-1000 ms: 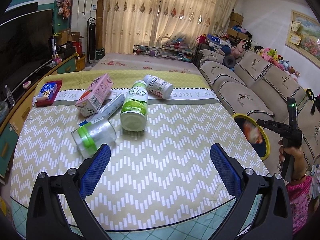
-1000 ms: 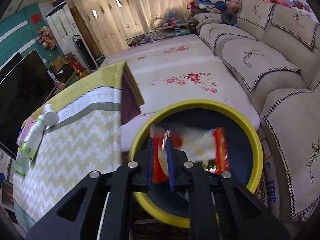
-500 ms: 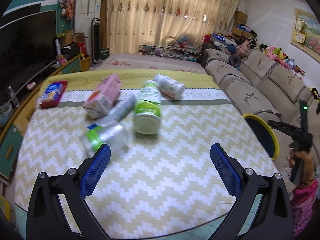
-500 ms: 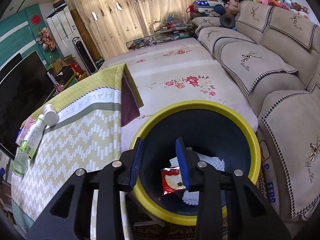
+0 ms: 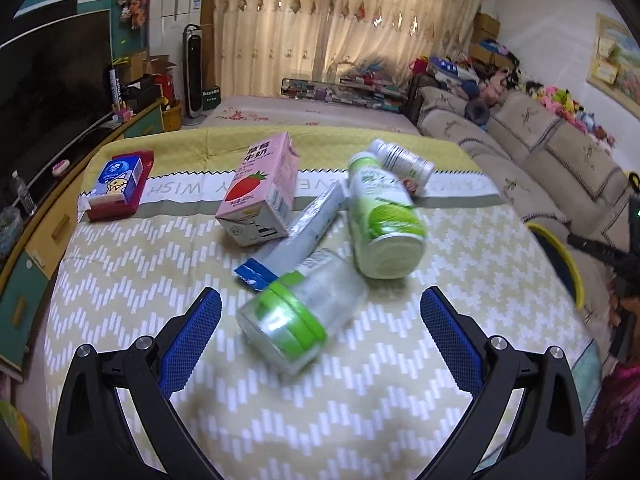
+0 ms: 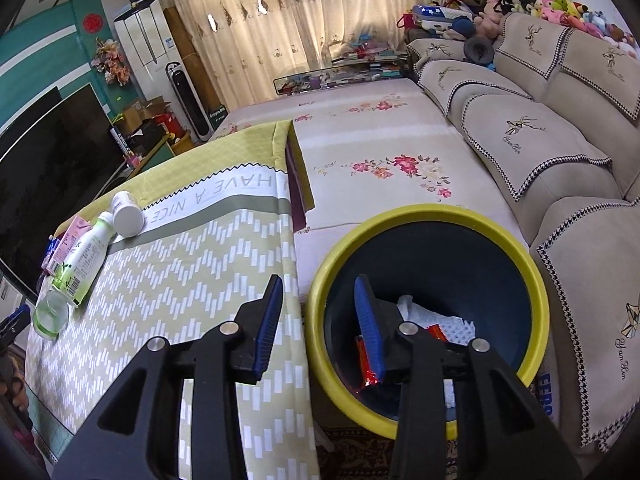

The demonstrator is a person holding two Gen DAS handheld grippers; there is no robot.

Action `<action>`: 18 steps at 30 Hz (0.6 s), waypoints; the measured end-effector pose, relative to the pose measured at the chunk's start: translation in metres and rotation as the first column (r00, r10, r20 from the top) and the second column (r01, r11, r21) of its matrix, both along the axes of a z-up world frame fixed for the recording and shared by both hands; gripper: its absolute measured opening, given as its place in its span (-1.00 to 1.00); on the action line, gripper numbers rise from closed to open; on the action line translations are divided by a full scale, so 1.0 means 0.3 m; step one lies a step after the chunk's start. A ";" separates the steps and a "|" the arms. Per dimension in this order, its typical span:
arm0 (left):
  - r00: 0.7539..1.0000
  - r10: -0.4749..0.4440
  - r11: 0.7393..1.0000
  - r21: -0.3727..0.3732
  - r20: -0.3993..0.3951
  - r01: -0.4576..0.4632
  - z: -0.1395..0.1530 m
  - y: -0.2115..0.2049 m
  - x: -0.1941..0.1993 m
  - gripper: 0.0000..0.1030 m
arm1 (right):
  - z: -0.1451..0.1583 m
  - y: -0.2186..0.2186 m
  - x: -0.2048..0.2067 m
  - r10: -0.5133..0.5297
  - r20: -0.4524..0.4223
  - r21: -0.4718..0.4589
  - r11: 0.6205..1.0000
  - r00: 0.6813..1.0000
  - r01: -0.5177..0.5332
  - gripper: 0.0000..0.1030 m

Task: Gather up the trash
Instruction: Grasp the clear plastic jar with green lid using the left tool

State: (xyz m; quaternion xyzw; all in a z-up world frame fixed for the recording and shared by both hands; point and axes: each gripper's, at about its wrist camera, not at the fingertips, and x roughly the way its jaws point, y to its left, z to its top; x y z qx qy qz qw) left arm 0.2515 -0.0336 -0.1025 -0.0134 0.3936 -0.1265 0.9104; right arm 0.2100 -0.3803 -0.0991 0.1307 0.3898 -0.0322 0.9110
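Right wrist view: empty right tool [image 6: 318, 316] above bin's yellow rim [image 6: 420, 216], beside table edge [image 6: 294, 280].

Red wrapper [image 6: 366, 364] dropped into bin [image 6: 424, 216]

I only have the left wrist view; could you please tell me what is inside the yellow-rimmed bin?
Observer: A red wrapper and white paper lie at the bottom of the bin.
Operator: Is the right gripper holding anything?
Observer: No. The right gripper has just been opening its jaws, and nothing is between them.
Operator: Where is it?
Observer: One jaw shows over the table edge, the other over the bin.
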 end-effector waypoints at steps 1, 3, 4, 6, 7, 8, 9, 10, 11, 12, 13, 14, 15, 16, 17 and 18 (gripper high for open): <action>1.000 -0.013 1.000 0.009 -0.011 0.013 -0.011 -0.002 0.013 0.91 | -0.001 0.003 0.004 0.001 -0.002 -0.001 1.000 1.000 -0.001 -0.30; 0.999 -0.033 0.999 0.010 -0.031 0.033 -0.029 -0.007 0.029 0.91 | -0.003 0.009 0.008 0.005 -0.007 -0.002 1.000 1.000 -0.005 -0.30; 0.998 -0.045 0.999 0.001 -0.046 0.045 -0.038 -0.009 0.039 0.91 | -0.004 0.011 0.009 0.007 -0.008 -0.003 1.000 1.000 -0.007 -0.30; 0.996 -0.059 0.998 -0.012 -0.067 0.058 -0.051 -0.018 0.046 0.91 | -0.008 0.018 0.012 0.009 -0.012 -0.003 1.000 1.000 -0.009 -0.30; 0.996 -0.063 0.998 -0.002 -0.069 0.063 -0.055 -0.026 0.045 0.91 | -0.009 0.018 0.012 0.010 -0.013 -0.001 1.000 1.000 -0.010 -0.30; 0.995 -0.067 0.998 0.002 -0.070 0.068 -0.056 -0.031 0.043 0.91 | -0.010 0.019 0.012 0.011 -0.014 -0.001 1.000 1.000 -0.011 -0.30; 0.995 -0.073 0.997 0.001 -0.072 0.073 -0.057 -0.037 0.038 0.91 | -0.013 0.022 0.014 0.013 -0.015 0.000 1.000 1.000 -0.013 -0.29; 0.994 -0.074 0.997 -0.004 -0.078 0.074 -0.057 -0.043 0.032 0.91 | -0.015 0.023 0.015 0.014 -0.016 0.002 1.000 1.000 -0.014 -0.29; 0.993 -0.075 0.997 -0.010 -0.094 0.075 -0.060 -0.049 0.027 0.90 | -0.018 0.023 0.016 0.016 -0.018 0.004 1.000 1.000 -0.016 -0.28; 0.991 -0.081 0.997 -0.016 -0.106 0.079 -0.061 -0.055 0.023 0.90 | -0.021 0.025 0.017 0.017 -0.018 0.006 1.000 1.000 -0.017 -0.28; 0.989 -0.093 0.996 -0.023 -0.117 0.091 -0.061 -0.063 0.016 0.89 | -0.023 0.025 0.016 0.019 -0.018 0.008 1.000 1.000 -0.019 -0.28; 0.987 -0.106 0.994 -0.022 -0.120 0.104 -0.060 -0.075 0.009 0.87 | -0.025 0.026 0.015 0.021 -0.018 0.010 1.000 1.000 -0.021 -0.28; 0.988 -0.105 0.994 -0.009 -0.116 0.105 -0.059 -0.082 0.006 0.86 | -0.028 0.026 0.014 0.023 -0.019 0.012 1.000 1.000 -0.023 -0.27; 0.990 -0.093 0.995 0.011 -0.105 0.095 -0.057 -0.086 0.008 0.86 | -0.031 0.025 0.014 0.023 -0.020 0.013 1.000 1.000 -0.023 -0.27; 0.993 -0.073 0.997 0.029 -0.093 0.076 -0.056 -0.086 0.015 0.86 | -0.033 0.023 0.013 0.024 -0.020 0.015 1.000 1.000 -0.023 -0.27; 0.994 -0.055 0.998 0.037 -0.091 0.058 -0.059 -0.082 0.025 0.86 | -0.036 0.020 0.011 0.023 -0.021 0.017 1.000 1.000 -0.023 -0.27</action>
